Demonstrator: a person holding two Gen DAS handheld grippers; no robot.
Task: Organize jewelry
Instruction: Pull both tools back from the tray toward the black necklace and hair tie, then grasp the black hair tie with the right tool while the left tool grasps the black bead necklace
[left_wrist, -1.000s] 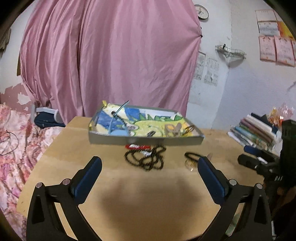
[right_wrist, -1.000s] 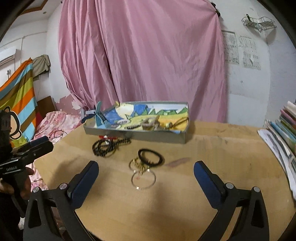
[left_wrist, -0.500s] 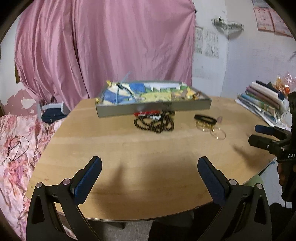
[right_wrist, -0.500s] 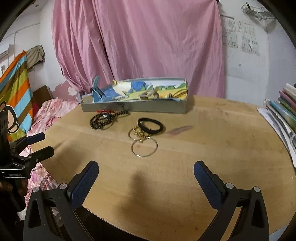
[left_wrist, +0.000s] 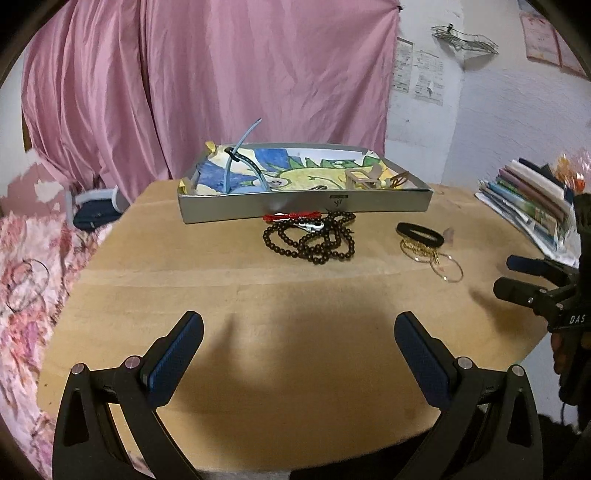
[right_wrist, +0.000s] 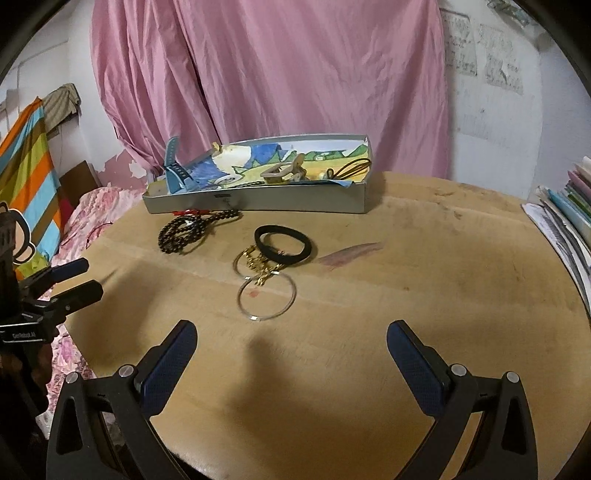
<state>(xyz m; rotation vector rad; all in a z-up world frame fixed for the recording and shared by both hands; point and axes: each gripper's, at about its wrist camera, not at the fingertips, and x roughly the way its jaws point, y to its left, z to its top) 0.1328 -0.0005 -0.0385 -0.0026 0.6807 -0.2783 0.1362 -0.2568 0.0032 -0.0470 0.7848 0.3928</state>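
Note:
A grey tray with a cartoon lining stands at the far side of the round wooden table; a blue strap, a wooden clip and a brown band lie in it. In front of it lie a dark bead necklace, a black hair tie, gold chains and a thin gold hoop. My left gripper hovers open over the near table edge, empty. My right gripper is open and empty, just short of the hoop.
A stack of books lies at the table's right edge. A pink curtain hangs behind the tray. A pink floral bed borders the table on the left. Bare wood spreads between the jewelry and both grippers.
Both grippers pulled back from the tray toward the near table edge, then eased forward a little. They stayed open. The jewelry has not moved.

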